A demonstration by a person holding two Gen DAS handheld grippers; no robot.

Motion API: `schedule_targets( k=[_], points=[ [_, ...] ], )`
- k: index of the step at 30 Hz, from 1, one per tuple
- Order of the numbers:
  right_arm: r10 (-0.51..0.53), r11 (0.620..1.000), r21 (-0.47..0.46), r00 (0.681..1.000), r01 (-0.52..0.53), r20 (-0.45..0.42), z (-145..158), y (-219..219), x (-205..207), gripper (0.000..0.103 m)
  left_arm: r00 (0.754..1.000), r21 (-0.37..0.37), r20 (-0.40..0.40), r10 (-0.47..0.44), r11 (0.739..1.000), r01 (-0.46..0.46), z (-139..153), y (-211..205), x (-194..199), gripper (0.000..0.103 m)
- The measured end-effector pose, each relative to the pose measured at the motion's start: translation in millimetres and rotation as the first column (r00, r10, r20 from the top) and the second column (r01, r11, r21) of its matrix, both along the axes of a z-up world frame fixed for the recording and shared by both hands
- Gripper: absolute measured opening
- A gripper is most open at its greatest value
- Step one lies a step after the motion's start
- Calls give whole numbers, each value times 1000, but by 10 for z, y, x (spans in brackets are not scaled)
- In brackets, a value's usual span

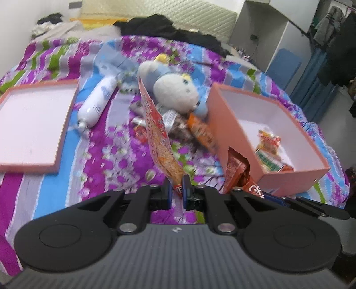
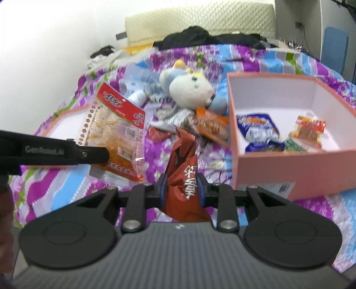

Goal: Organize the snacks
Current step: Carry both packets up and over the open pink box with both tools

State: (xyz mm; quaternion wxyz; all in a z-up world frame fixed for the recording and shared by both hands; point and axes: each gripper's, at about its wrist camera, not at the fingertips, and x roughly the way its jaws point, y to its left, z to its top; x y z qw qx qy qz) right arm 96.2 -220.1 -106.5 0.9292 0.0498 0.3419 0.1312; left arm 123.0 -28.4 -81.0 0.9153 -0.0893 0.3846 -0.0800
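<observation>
The clear snack packet with a red header (image 2: 115,131) hangs lifted above the bed, pinched at its lower edge by the left tool (image 1: 177,191), whose jaws are clamped together on the thin film. Just beside it, the brown-red snack bag (image 2: 182,175) stands upright between the jaws of the right tool (image 2: 181,189); those jaws are closing, and their blue pads press on the bag's crumpled sides. To the right sits the open pink box (image 2: 289,164), white inside, and in it lie a blue-and-white packet (image 2: 258,130), a small red-and-yellow packet (image 2: 309,129) and a green one (image 2: 293,144). Between the held snacks and the box, an orange packet (image 2: 211,126) and a silvery wrapper (image 2: 178,120) lie loose on the bedspread (image 1: 106,151), which is patterned in purple, blue and green. Behind them rests a white-and-blue plush toy (image 1: 173,91). A white bottle (image 1: 98,102) lies to its left, and the pink box lid (image 1: 33,124) lies flat further left, inner side up. Dark clothing (image 1: 169,26) is heaped against the quilted headboard (image 1: 178,11).
</observation>
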Motion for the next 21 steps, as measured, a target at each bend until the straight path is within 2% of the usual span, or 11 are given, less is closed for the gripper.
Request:
schedule_targets(
  k=[13,21],
  points=[
    [-77,997,29,981,73,181,791,-482,252,31,985,-9,153,-84,996,87,819,-402,283,10],
    [-127,992,34,956,122,263,1112,-776,368,31,966,-10,220,-138,990,143,1192,-682,476,10]
  ],
)
